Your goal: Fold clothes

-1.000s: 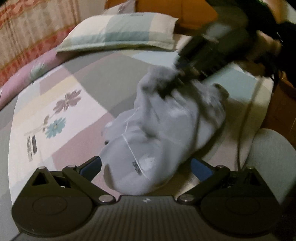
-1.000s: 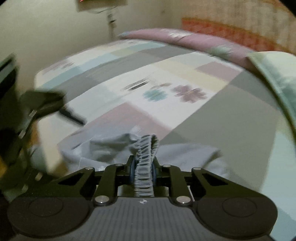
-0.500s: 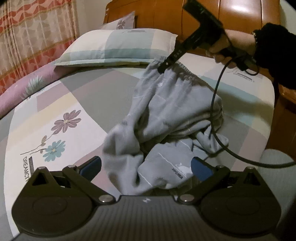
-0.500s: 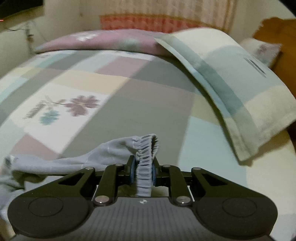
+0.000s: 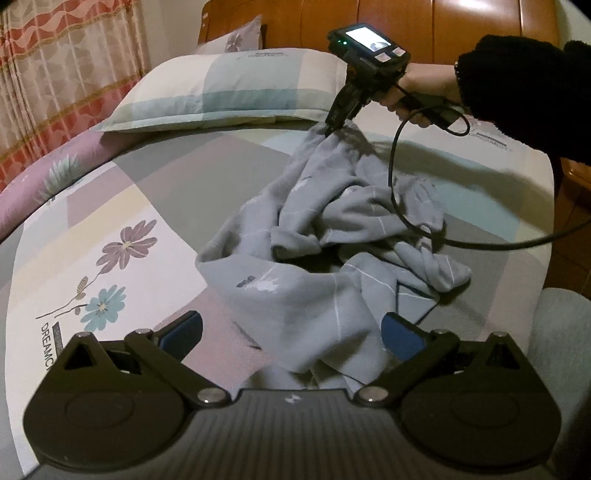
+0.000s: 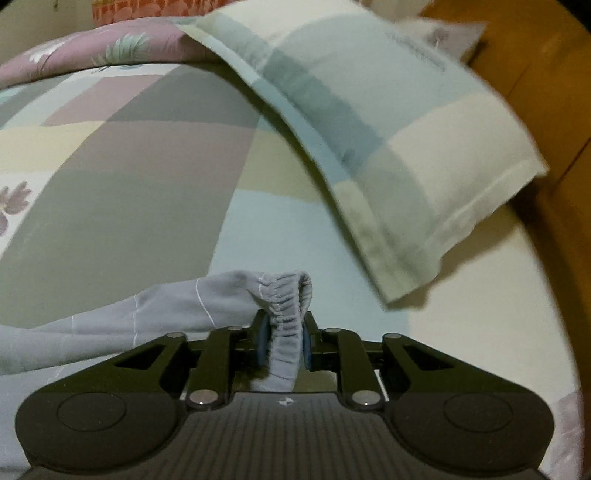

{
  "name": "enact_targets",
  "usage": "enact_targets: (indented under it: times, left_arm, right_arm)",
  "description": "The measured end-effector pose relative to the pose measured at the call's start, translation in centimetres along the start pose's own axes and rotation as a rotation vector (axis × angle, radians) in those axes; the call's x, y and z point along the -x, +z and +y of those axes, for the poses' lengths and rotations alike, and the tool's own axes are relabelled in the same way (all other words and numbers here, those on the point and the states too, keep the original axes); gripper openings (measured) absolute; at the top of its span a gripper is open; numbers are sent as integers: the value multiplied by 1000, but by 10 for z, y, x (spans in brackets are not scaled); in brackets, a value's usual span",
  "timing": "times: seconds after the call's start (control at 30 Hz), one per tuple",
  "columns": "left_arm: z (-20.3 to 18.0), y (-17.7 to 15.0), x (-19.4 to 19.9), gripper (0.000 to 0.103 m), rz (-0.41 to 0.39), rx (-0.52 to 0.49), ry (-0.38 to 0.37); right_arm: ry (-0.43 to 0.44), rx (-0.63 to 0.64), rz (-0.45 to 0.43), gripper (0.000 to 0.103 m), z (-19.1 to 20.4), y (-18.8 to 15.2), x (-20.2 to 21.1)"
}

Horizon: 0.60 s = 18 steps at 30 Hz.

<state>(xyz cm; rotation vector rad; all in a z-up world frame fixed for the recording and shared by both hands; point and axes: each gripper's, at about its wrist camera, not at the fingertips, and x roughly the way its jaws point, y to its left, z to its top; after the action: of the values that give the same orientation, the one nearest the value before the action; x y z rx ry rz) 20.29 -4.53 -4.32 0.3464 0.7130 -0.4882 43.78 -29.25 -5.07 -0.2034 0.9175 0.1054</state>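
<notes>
Grey pyjama trousers (image 5: 332, 236) with thin white lines lie crumpled on the patchwork bed sheet (image 5: 177, 192). My right gripper (image 6: 282, 339) is shut on their gathered elastic waistband (image 6: 286, 295), and the cloth trails off to the left. From the left wrist view that same right gripper (image 5: 330, 129) pinches the waistband near the pillow, with a hand and black sleeve (image 5: 524, 85) behind it. My left gripper (image 5: 291, 332) stands open low over the near end of the trousers, and cloth lies between its blue pads (image 5: 400, 332) without being pinched.
A checked pillow (image 5: 236, 85) lies at the head of the bed against a wooden headboard (image 5: 424, 22). A pink quilt (image 5: 40, 184) runs along the left side below a curtain. A black cable (image 5: 424, 229) loops over the trousers. The bed edge drops off at right.
The right gripper has carried the waistband away from me towards the pillow and lower to the sheet, stretching the trousers out. My left gripper stays open near their lower end.
</notes>
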Motion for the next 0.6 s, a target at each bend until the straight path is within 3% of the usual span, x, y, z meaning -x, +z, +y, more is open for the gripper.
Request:
enact_targets:
  times: [0.27, 0.43, 0.6]
  left_arm:
    - [-7, 2, 1, 102, 11, 26, 16]
    - [-12, 0, 2, 102, 14, 72, 4]
    - [-20, -7, 4, 102, 17, 121, -20]
  right_arm:
    - [179, -180, -33, 47, -24, -43, 57]
    - [348, -377, -43, 56, -42, -109, 107]
    - [499, -605, -21, 58, -38, -184, 123]
